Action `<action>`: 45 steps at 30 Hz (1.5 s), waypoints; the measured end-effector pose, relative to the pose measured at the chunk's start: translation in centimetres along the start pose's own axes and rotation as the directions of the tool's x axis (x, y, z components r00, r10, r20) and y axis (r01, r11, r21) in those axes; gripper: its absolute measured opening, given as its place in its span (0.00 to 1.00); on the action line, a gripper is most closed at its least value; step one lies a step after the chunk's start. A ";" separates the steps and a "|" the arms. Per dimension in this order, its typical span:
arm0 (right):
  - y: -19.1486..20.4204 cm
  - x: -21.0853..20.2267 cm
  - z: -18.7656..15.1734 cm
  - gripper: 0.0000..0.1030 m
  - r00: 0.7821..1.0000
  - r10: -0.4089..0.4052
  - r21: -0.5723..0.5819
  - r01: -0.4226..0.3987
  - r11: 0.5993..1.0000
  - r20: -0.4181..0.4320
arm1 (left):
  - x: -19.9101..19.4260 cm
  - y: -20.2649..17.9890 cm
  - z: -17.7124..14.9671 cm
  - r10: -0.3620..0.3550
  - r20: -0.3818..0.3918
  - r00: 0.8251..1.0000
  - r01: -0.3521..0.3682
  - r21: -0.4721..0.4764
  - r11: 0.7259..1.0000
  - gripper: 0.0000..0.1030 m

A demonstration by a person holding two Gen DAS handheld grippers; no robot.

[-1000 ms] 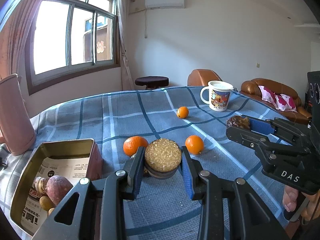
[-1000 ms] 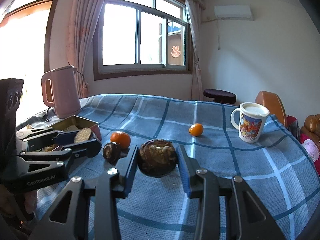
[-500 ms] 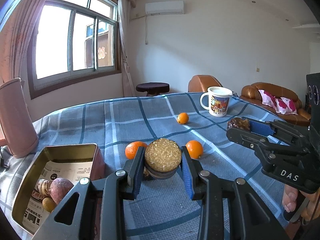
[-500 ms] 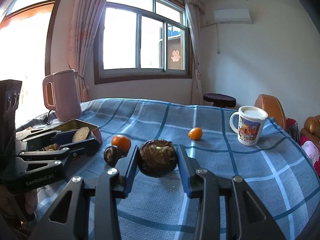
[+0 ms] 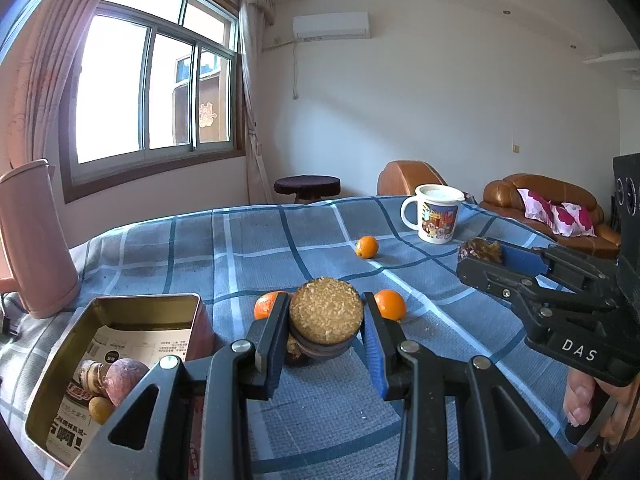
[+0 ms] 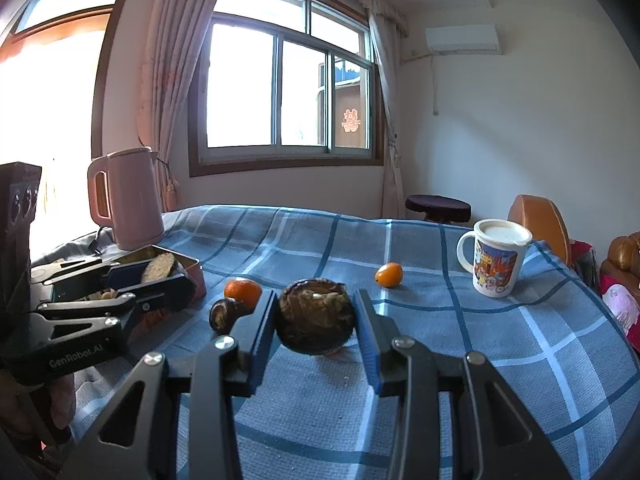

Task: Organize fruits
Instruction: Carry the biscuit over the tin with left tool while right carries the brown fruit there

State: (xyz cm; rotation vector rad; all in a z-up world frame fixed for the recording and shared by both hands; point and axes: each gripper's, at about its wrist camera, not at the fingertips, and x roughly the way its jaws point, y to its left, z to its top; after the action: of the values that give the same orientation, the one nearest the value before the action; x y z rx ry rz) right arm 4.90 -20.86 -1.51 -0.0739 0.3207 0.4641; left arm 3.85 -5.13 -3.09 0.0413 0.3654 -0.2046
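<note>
A person stands at a table covered in a blue checked cloth (image 5: 248, 248), holding a black two-finger gripper in each hand. The left gripper (image 5: 326, 322) is clamped on a halved dark fruit (image 5: 326, 312), its flat, tan, grainy cut face turned toward the camera, raised just above the cloth. The right gripper (image 6: 315, 322) is closed around a round dark brown fruit shell (image 6: 316, 320) with pale, wrinkled flesh showing at its top. To the left sits an open metal tin (image 5: 60, 376) lined with printed paper, holding a purplish fruit (image 5: 126, 374) and a small yellow one (image 5: 100, 408) in its near corner. On the cloth beyond the grippers lie two oranges (image 5: 390, 304), one partly hidden behind the left gripper's finger, and a smaller orange fruit (image 5: 367, 247) farther back, well apart from them. Another dark fruit piece (image 6: 224, 314) rests on the cloth just beside an orange. A white cartoon-printed mug (image 5: 436, 218) stands near the far right edge, and a pink kettle (image 6: 126, 198) stands at the far left behind the tin.
</note>
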 end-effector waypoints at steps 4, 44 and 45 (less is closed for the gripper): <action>0.0 -0.2 0.0 0.40 1.000 -0.002 -0.001 0.002 1.000 0.010 | -0.4 0.0 0.0 0.005 0.014 1.000 -0.005 -0.001 1.000 0.35; 1.5 -2.5 0.0 0.40 0.991 -0.028 -0.048 0.034 0.998 0.131 | -2.4 0.5 -0.3 0.077 0.117 0.990 -0.075 -0.024 0.997 0.35; 1.6 -2.4 0.1 0.40 0.991 -0.024 -0.047 0.030 0.998 0.130 | -2.4 0.6 -0.3 0.081 0.117 0.990 -0.078 -0.025 0.997 0.35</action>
State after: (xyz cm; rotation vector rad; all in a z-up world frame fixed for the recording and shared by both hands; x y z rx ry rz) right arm 2.15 -20.47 -0.67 -0.0948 0.1812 0.4477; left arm 1.68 -4.04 -2.48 0.0237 0.2476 -0.1238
